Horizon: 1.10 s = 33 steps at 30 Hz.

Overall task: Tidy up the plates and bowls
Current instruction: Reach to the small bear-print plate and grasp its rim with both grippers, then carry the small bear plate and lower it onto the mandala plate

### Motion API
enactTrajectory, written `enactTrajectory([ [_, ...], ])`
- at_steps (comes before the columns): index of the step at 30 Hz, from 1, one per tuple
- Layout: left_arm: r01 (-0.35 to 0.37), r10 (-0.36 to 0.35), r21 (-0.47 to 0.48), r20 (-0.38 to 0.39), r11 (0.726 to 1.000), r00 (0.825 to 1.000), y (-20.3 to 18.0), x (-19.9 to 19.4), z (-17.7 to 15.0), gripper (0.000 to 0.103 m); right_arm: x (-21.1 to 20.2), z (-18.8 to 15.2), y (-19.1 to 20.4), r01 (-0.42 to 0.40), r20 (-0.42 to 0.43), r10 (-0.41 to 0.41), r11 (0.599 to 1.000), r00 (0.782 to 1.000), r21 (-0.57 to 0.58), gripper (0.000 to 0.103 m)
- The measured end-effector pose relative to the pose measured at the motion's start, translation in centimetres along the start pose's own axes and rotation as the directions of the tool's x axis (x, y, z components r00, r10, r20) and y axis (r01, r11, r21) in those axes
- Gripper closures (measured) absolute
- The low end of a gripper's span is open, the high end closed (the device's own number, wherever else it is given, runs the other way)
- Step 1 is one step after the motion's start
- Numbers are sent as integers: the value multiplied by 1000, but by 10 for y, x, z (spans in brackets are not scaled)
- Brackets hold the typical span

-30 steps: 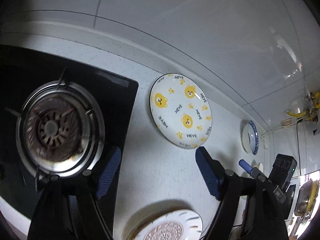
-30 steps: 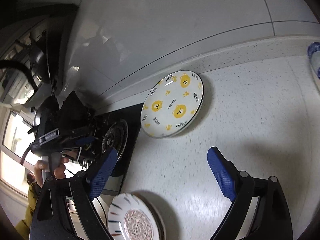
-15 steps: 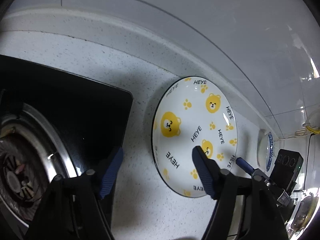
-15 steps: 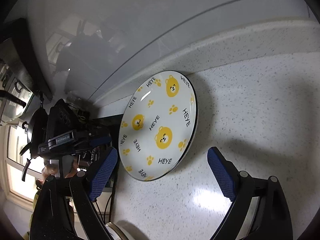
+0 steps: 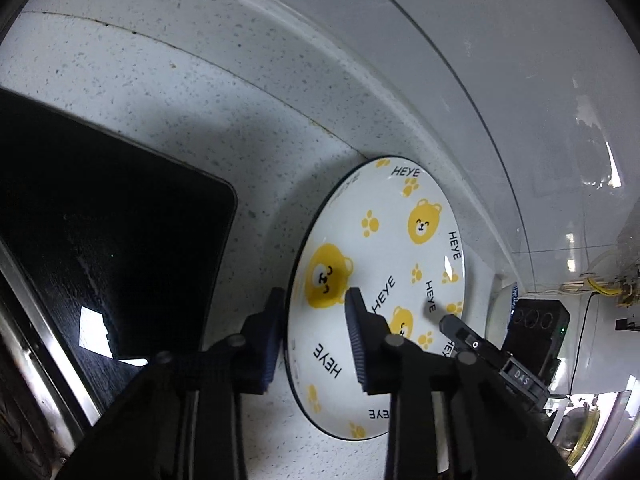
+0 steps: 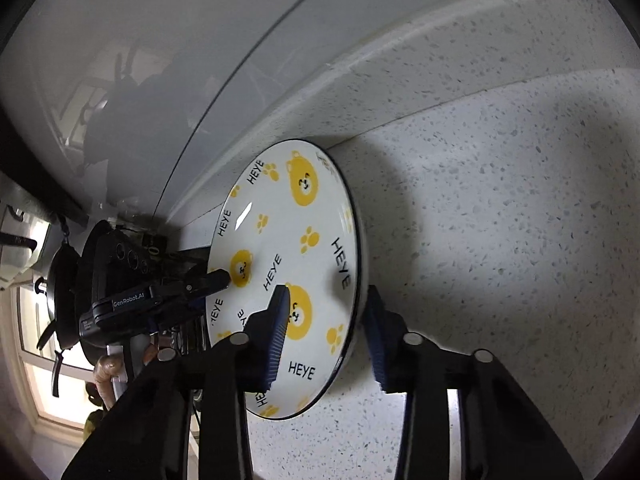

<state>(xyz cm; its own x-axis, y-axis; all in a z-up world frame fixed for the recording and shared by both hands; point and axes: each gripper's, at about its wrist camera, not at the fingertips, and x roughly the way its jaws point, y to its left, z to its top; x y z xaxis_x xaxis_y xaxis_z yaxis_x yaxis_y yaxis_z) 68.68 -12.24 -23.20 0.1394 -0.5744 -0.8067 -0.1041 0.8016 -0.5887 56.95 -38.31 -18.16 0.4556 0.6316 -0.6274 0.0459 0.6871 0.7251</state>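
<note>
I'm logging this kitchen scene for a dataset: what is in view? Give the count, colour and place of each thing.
bear plate: one, white with yellow bears and a dark rim, on the countertop against the back ledge.
countertop: one, speckled white, under the plate.
cooktop: one, black, beside the plate.
wall: one, glossy white, behind the counter.
blue-rimmed dish: one, white and blue, beyond the plate, mostly hidden.
left gripper: one, black with blue fingers, closing across the plate's rim.
right gripper: one, same colours, closing across the opposite rim.
hand: one, partly seen below the left gripper.
</note>
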Motion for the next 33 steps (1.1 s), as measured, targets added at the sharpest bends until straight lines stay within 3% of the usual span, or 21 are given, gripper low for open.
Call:
enactTrajectory([
  [2, -10, 10, -13, 6, 1000, 1000, 6, -1, -2, 93, -2, 1, -5, 18, 1, -18, 1000, 1000, 16, 91],
  [3, 4, -4, -28, 4, 1000, 1000, 10, 0, -4, 93, -4, -1, -6, 22, 6, -22, 1000, 1000, 21, 93],
  [11, 53, -53, -7, 1, 999, 999, 2, -21, -32, 94, -25, -20, -3, 86, -3, -86, 996, 996, 14, 93],
  [17, 87, -87, 22, 2, 996, 996, -11, -43, -69, 94, -66, -54, 14, 114, 39, -114, 993, 993, -11, 93],
  [21, 121, -121, 61, -9, 991, 993, -21, -67, -105, 94, -106, -95, 37, 147, 91, -145, 989, 985, -16, 93],
  [27, 178, -180, 152, 2, 972, 984, -39, -139, -168, 94, -166, -165, 92, 176, 191, -168, 984, 967, -30, 93],
  [33, 190, -197, 236, 6, 953, 980, -44, -201, -233, 94, -198, -232, 133, 195, 250, -180, 980, 951, -36, 93],
])
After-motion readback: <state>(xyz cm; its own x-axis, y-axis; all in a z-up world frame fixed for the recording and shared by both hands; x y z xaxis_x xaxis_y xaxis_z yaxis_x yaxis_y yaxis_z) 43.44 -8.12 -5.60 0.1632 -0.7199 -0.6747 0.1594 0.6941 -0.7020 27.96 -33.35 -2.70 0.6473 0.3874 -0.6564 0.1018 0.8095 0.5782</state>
